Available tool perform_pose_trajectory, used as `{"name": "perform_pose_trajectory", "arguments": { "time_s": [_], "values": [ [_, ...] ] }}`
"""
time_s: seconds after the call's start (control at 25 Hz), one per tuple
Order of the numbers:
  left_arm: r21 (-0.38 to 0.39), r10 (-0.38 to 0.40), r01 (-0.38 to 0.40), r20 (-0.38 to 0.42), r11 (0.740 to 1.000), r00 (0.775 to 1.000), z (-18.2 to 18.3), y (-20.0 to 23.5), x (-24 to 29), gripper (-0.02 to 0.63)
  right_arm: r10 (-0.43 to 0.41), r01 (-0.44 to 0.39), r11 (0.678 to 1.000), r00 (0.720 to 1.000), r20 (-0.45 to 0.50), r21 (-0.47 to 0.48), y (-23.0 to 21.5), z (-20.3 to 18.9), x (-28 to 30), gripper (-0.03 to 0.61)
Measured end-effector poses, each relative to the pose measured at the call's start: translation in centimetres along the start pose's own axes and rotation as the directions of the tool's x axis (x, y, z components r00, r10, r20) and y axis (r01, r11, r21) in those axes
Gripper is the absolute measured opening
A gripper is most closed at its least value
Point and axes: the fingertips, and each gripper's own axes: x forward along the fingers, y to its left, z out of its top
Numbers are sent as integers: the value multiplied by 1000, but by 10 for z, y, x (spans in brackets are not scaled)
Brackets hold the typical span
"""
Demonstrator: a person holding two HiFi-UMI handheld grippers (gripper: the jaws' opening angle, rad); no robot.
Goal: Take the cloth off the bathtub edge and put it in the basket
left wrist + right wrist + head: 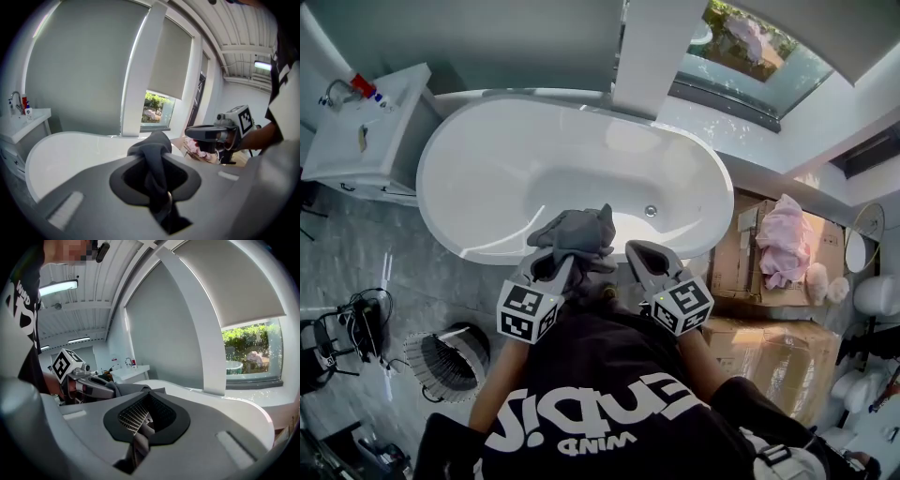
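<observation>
– Left gripper view first: what are the jaws doing?
– They are closed on the dark grey cloth (pixel 153 146). The left gripper (pixel 151 157) pinches it in a bunch, with one fold sticking up past the tips and the rest trailing back down the throat between the jaws.
– And the other one?
– In its own view the right gripper (pixel 146 398) has its ribbed pads pressed together with nothing between them. It is just right of the cloth and apart from it.
– Where is the cloth in the room?
– The head view shows it over the near rim of the white bathtub (pixel 436 192), at the tip of the left gripper. Whether any part touches the rim I cannot tell.
– The basket?
– A white wire basket (pixel 420 361) stands on the grey floor, near and to the left, well apart from the cloth.
– Anything else around?
– A white washstand (pixel 366 141) is far left. Cardboard boxes (pixel 741 272) are on the right with a pink bundle (pixel 785 242) on top.
</observation>
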Motion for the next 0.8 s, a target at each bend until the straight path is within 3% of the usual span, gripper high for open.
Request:
{"name": "perform_pose_trajectory", "arguments": {
  "time_s": [0.24,0.44,0.68,0.8],
  "values": [
    [-56,108,-105,68,993,992,1,4,-32,46,101,-101,994,995,-4,-29,18,1,14,9],
    [-101,211,-201,96,974,973,-2,14,-56,46,224,-226,972,974,-37,-66,40,3,41,9],
    [-203,367,-338,128,919,921,-17,31,-103,46,405,-414,904,909,-101,-104,92,-2,78,9],
    [-265,446,-402,134,877,885,-30,37,-136,46,485,-502,858,861,-152,-109,125,-16,92,9]
  ]
}}
